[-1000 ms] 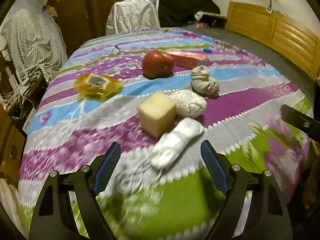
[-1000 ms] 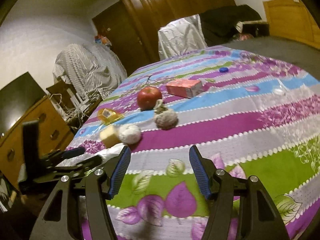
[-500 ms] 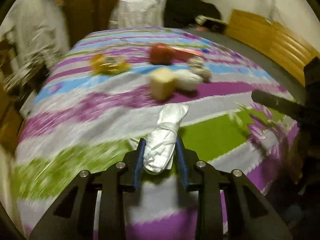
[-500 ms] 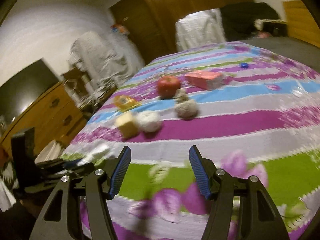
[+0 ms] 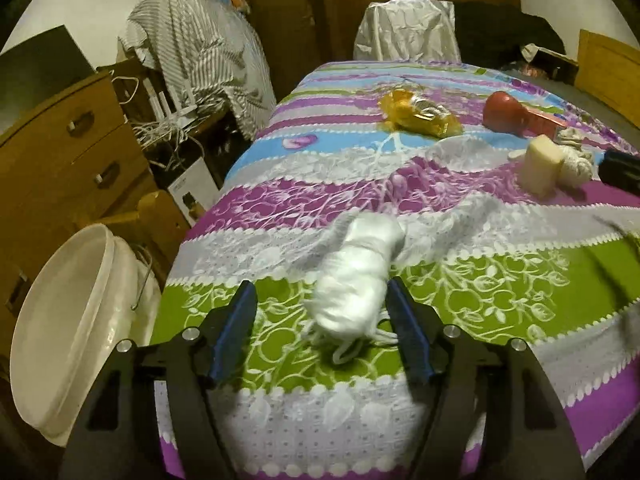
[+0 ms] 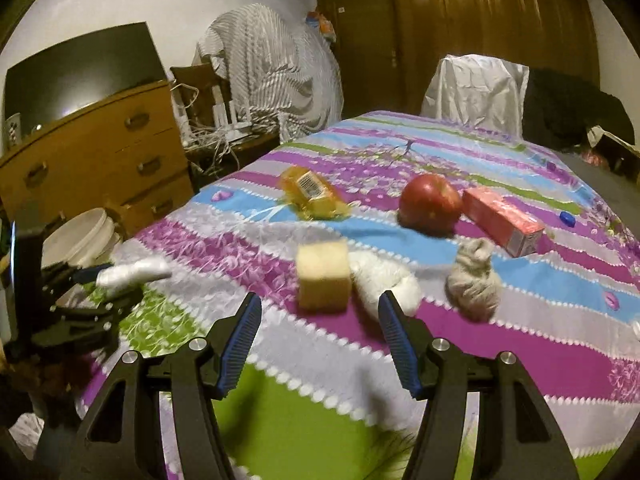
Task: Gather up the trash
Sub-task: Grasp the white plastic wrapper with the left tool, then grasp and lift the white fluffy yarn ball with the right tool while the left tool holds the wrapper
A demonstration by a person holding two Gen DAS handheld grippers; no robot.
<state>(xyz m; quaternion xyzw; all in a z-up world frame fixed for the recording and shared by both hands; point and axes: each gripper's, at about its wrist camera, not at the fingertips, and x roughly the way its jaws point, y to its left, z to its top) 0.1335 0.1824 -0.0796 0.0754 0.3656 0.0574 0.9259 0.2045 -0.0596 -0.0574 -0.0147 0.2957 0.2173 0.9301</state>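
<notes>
Left wrist view, lower left of frame: white bucket [image 5: 60,328] stands on the floor beside the bed [image 5: 480,400], with a wooden dresser [image 5: 60,152] above it at the left edge. Lower centre: left hand-held gripper [image 5: 320,332], blue pads spread apart; the white wrapped bundle [image 5: 356,276] sits blurred between them, close against the right pad, contact with either pad cannot be told. Upper right: yellow wrapper [image 5: 420,114], red apple [image 5: 504,114], yellow sponge block [image 5: 542,166] on the striped bedspread. Right wrist view, left edge: same bundle [image 6: 132,274] shows at the tip of the left hand-held gripper [image 6: 104,284], bucket [image 6: 80,240] just behind it. Lower centre: right hand-held gripper [image 6: 320,340], fingers apart, nothing between them, above the bedspread. Just beyond it, sponge block [image 6: 324,276] touching a white crumpled wad [image 6: 388,280]; to the right, grey crumpled wad [image 6: 474,280]. Farther up: wrapper [image 6: 312,194], apple [image 6: 430,204], pink carton [image 6: 504,220]
</notes>
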